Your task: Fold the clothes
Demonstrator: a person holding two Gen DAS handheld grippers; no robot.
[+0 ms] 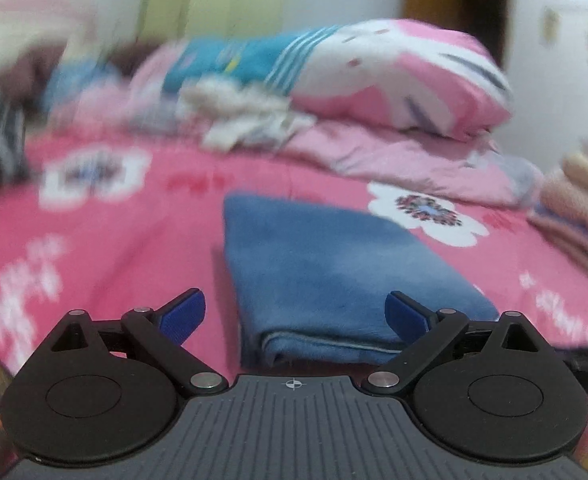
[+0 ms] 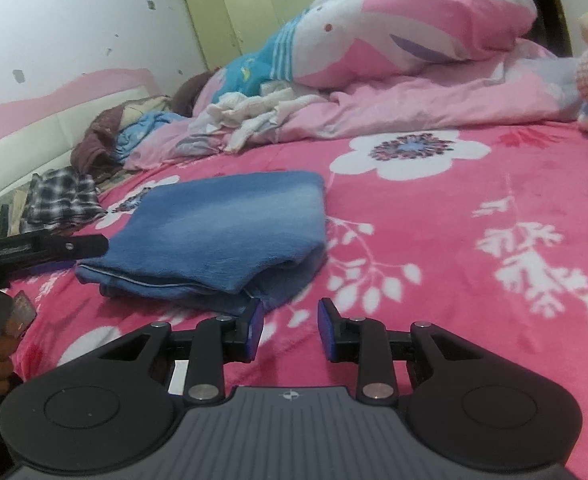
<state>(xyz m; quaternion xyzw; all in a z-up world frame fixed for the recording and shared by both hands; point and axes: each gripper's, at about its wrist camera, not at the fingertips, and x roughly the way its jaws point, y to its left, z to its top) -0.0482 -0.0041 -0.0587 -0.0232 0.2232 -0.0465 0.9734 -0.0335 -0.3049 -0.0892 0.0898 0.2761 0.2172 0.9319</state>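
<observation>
my left gripper [image 1: 296, 314] hangs with jaws spread wide and empty; my right gripper [image 2: 290, 328] is parted too, gripping nothing. the folded blue towel [image 2: 221, 232] lies on the pink floral bedspread [image 2: 454, 240], at eleven o'clock from the right fingertips.

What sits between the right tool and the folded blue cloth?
Nothing but bare pink bedspread: in the right wrist view, the right tool stands open just short of the folded blue cloth, not touching it.

Soft, even indoor light, no glare. Left wrist view motion-blurred, worst upper left. Right wrist view sharp. Fisheye bending at edges, dark corners.
</observation>
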